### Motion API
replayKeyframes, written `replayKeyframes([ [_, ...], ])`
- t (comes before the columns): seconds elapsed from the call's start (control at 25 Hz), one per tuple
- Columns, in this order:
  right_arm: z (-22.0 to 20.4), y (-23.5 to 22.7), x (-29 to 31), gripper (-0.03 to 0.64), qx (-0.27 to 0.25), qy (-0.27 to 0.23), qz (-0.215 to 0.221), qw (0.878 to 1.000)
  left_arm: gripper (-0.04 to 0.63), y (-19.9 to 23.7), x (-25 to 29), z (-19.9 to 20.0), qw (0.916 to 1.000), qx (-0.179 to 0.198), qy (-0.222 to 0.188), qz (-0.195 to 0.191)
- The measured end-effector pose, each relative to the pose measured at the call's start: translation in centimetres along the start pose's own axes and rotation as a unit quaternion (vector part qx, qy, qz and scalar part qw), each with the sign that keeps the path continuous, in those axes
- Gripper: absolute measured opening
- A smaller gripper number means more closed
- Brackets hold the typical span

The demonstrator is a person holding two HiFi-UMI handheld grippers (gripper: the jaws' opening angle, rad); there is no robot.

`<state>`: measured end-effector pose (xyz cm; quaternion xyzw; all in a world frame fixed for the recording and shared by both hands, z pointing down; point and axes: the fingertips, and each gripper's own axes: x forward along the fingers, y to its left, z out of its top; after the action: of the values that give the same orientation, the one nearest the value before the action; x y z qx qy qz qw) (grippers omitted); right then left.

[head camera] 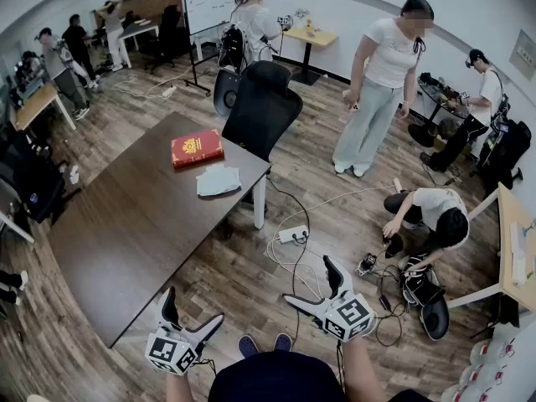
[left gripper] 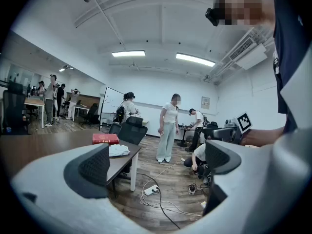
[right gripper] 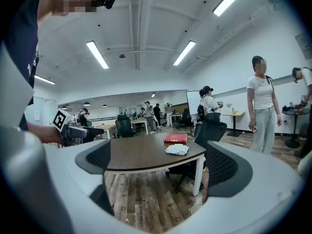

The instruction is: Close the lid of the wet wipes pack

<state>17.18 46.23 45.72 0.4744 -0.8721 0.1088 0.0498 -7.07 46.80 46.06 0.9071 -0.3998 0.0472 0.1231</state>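
Spotting the pack (head camera: 218,181) lying pale and a little rumpled on the table (head camera: 126,224), near its far corner and just beside a red book (head camera: 197,148). Not managing to tell at this range whether the two are touching, or whether the lid is standing up or already lying flat. Seeing a black chair (head camera: 261,107) just beyond that corner. Holding the left hand-held gripper (head camera: 194,308) by the table's near end and the right hand-held gripper (head camera: 310,281) out over the floor, both well apart from the pack. Keeping both sets of jaws spread wide, with nothing between them but the room ahead. Judging the closing itself as not yet begun, and the step in hand as the approach. Probably needing to walk along the table's right side, stepping clear of the cables (head camera: 289,254) trailing over the floor there. Then likely steadying the body of the pack with one gripper, since so light and soft a thing is apt to slide or buckle under a push. Pressing the lid down with one pad of the other, working from the hinge toward the free edge. Pushing straight down rather than sideways, and keeping clear of the book.
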Motion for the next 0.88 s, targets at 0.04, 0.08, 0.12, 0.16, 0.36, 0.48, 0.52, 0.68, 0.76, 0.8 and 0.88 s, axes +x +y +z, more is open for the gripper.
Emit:
replayKeyframes([
  [0.04,0.1,0.0,-0.1,0.604,0.001,-0.001,-0.002,1.000,0.601,0.0,0.0,0.0,1.0000,-0.001,0.000,-0.001],
  [0.08,0.1,0.0,-0.1,0.604,0.001,-0.002,-0.003,1.000,0.601,0.0,0.0,0.1,1.0000,-0.002,0.000,-0.001],
  [0.12,0.2,0.0,-0.2,0.604,0.002,-0.003,-0.004,1.000,0.601,0.1,-0.1,0.1,1.0000,-0.002,0.000,-0.001],
  [0.16,0.4,0.1,-0.2,0.604,0.003,-0.005,-0.004,1.000,0.601,0.1,-0.1,0.2,1.0000,-0.002,0.000,-0.001],
  [0.36,1.2,0.2,-0.2,0.605,0.013,-0.025,-0.004,1.000,0.601,1.0,-0.3,0.4,1.0000,-0.003,-0.001,0.005],
  [0.48,1.4,0.2,0.0,0.605,0.007,-0.024,-0.008,1.000,0.601,1.9,-0.7,0.6,0.9999,-0.002,-0.004,0.012],
  [0.52,1.5,0.3,0.1,0.604,0.005,-0.024,-0.009,1.000,0.601,2.2,-0.9,0.8,0.9999,-0.002,-0.006,0.013],
  [0.68,1.5,0.6,0.6,0.605,0.001,-0.024,-0.014,1.000,0.601,2.9,-1.3,1.0,0.9999,-0.001,-0.008,0.009],
  [0.76,1.5,1.1,0.8,0.606,0.004,-0.027,-0.016,0.999,0.601,3.2,-1.5,0.7,1.0000,-0.002,-0.007,0.004],
  [0.8,1.5,1.3,0.9,0.606,0.004,-0.029,-0.017,0.999,0.601,3.3,-1.5,0.6,1.0000,-0.002,-0.006,0.001],
  [0.88,1.3,1.7,1.1,0.604,0.004,-0.033,-0.022,0.999,0.601,3.7,-1.7,0.2,1.0000,-0.002,-0.005,-0.004],
])
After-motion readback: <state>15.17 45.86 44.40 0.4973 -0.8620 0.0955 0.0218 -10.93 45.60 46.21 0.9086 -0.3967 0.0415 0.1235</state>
